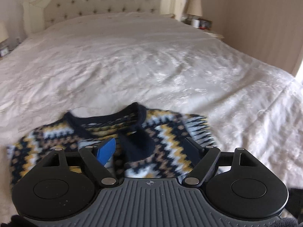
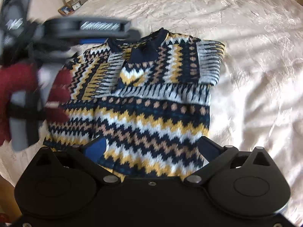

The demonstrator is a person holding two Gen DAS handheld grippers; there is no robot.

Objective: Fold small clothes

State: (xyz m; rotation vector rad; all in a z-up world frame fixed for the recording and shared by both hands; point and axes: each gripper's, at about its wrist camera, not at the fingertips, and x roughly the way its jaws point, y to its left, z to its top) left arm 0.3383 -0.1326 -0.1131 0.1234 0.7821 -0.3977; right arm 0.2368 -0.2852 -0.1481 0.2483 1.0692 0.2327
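A small knit sweater (image 2: pixel 144 98) with navy, yellow, white and tan zigzag bands lies flat on the white bedspread (image 2: pixel 255 66), both sleeves folded in across its chest. It also shows in the left wrist view (image 1: pixel 161 132), collar toward the headboard. My left gripper (image 1: pixel 151 147) is open and empty, just above the collar end. It appears blurred in the right wrist view (image 2: pixel 90 28), held by a red-sleeved arm (image 2: pixel 11 79). My right gripper (image 2: pixel 151 147) is open and empty over the sweater's hem.
A cream tufted headboard (image 1: pixel 102 0) stands at the far end of the bed. Nightstands with a lamp (image 1: pixel 194 7) and a clock (image 2: pixel 75 5) flank it. A beige wall (image 1: pixel 255 22) runs along the right.
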